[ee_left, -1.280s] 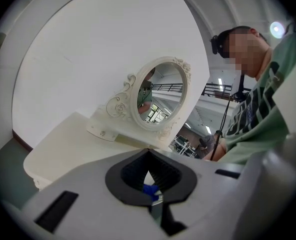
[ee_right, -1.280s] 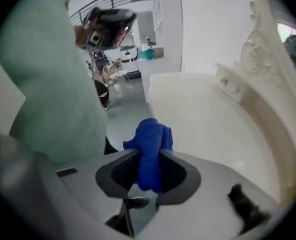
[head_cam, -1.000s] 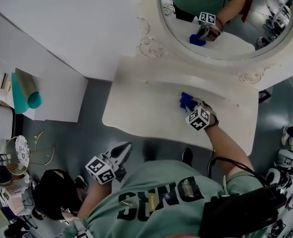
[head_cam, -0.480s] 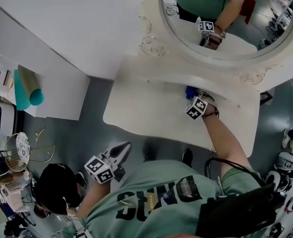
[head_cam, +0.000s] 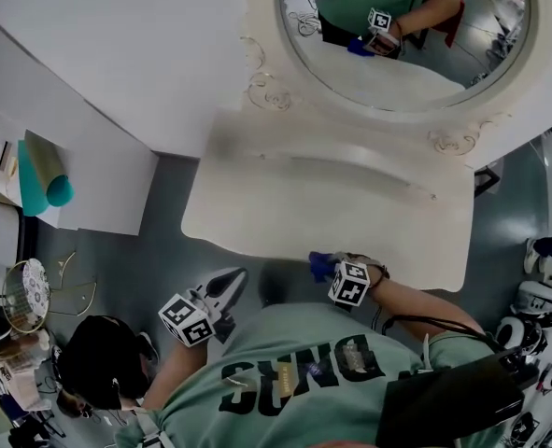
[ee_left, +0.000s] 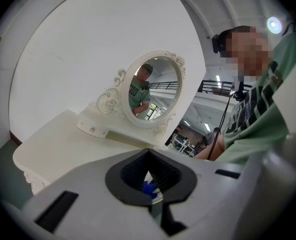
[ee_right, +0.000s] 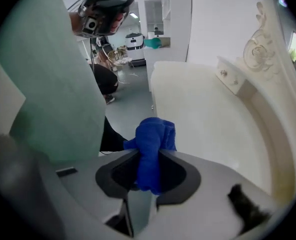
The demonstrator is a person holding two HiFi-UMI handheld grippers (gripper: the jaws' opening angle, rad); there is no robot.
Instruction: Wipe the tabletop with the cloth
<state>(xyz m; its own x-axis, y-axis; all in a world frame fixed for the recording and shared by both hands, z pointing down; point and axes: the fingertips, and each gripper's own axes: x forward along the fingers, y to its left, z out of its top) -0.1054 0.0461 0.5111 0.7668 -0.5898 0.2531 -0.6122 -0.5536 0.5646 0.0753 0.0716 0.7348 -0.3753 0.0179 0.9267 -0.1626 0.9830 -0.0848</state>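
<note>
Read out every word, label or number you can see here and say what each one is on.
"SUNO", roughly: large dark letters on the person's green shirt, creased, in the head view.
Small patch beside those letters: too blurred to read.
The cubes on the left gripper and right gripper: square markers only, no words.

Open room across the whole tabletop in mid-frame, left edge to right; closed off along the upper side by a low raised ledge and the oval mirror above it; free over the grey floor at centre left; crowded at the bottom by the person's torso, near the front edge.
</note>
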